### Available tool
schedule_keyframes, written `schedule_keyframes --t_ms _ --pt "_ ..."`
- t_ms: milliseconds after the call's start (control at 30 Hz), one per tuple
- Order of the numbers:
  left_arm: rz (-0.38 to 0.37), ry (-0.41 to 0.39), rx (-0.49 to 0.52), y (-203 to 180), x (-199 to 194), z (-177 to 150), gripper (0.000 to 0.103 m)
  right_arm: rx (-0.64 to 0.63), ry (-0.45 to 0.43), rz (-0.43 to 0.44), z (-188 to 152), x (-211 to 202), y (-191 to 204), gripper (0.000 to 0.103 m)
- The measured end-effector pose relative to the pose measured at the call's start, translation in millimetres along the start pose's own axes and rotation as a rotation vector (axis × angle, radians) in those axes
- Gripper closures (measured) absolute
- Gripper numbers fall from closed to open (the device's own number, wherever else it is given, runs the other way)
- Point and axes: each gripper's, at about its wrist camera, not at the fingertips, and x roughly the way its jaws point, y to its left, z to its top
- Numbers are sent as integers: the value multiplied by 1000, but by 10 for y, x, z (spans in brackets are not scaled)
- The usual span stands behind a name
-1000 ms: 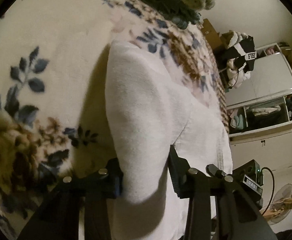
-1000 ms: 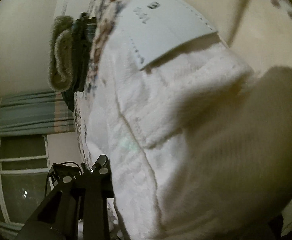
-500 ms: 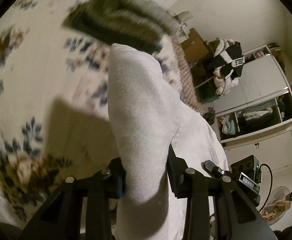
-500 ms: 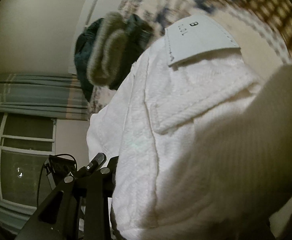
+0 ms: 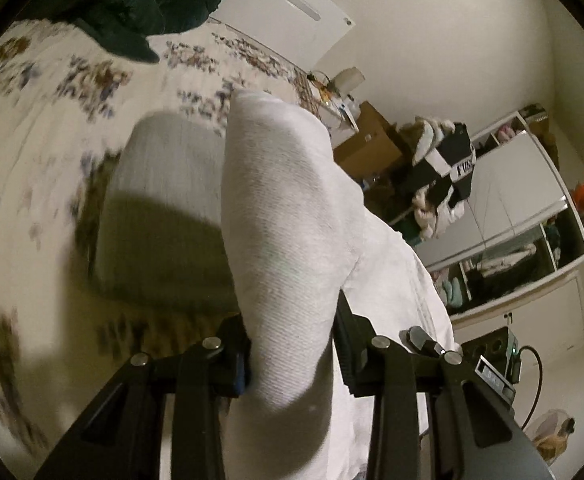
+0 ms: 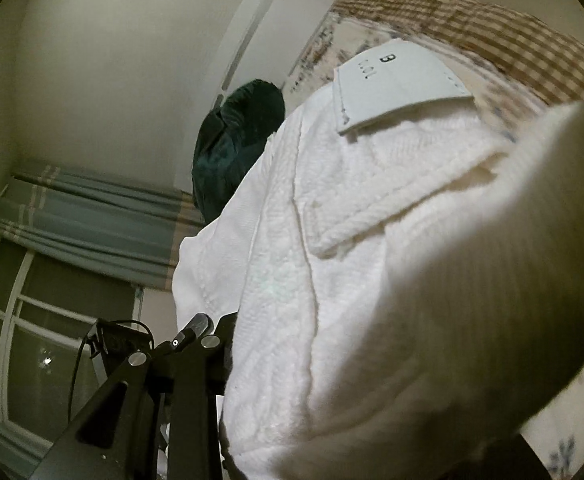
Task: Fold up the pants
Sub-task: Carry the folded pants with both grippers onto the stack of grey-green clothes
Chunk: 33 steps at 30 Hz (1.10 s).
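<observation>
The white pants (image 5: 288, 216) are lifted above the floral bedspread (image 5: 52, 128). My left gripper (image 5: 292, 352) is shut on a thick fold of the white fabric, which stands up between the two black fingers. In the right wrist view the pants (image 6: 351, 240) fill most of the frame, with a white label patch (image 6: 395, 84) near the waistband. My right gripper (image 6: 292, 364) is shut on the pants; only its left finger (image 6: 212, 344) shows, the other is hidden under the cloth.
A dark green garment (image 5: 132, 4) lies at the far end of the bed, also in the right wrist view (image 6: 236, 148). A wardrobe (image 5: 523, 208) with hanging clothes stands right. A window with curtains (image 6: 84, 216) is to the left. A checkered blanket (image 6: 491, 36) covers the bed's edge.
Both grippers have risen with the pants and tilted up. The bedspread has dropped away below, and more of the walls and the room shows.
</observation>
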Motion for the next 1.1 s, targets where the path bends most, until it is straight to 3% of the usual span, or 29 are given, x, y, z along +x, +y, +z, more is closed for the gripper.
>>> schedule_keyframes --t_ms 100,233,367,433,500,600,700,767,867,933,1000,1100 --pt "7 -1 12 223 243 610 72 -4 -12 -3 398 519 131 69" --pt "44 15 6 599 556 1073 72 9 -7 -20 772 1234 108 69" --pt "110 87 -31 1011 914 1281 71 47 39 -88 889 1764 -120 68" --pt "152 150 -56 1209 1076 1284 70 60 67 -152 876 1875 -218 61" --pt "159 162 -68 1289 1083 1249 68 59 95 -201 873 1845 -285 50" --pt "162 157 -70 1324 1000 1161 60 63 116 -222 832 1605 -384 48" --pt "189 151 -65 1304 908 1137 50 62 78 -274 875 1224 -511 48" --pt "227 157 -75 1290 873 1117 42 31 61 -350 888 1138 -542 48" --pt "306 146 -37 1195 838 1088 41 -6 77 -408 909 1130 -495 48" --pt "379 132 22 1073 807 1048 33 -65 77 -466 905 1119 -383 47" --pt "426 121 76 913 752 980 13 -179 72 -572 899 1136 -110 34" --pt "473 81 149 641 596 848 12 -332 51 -727 808 1118 204 25"
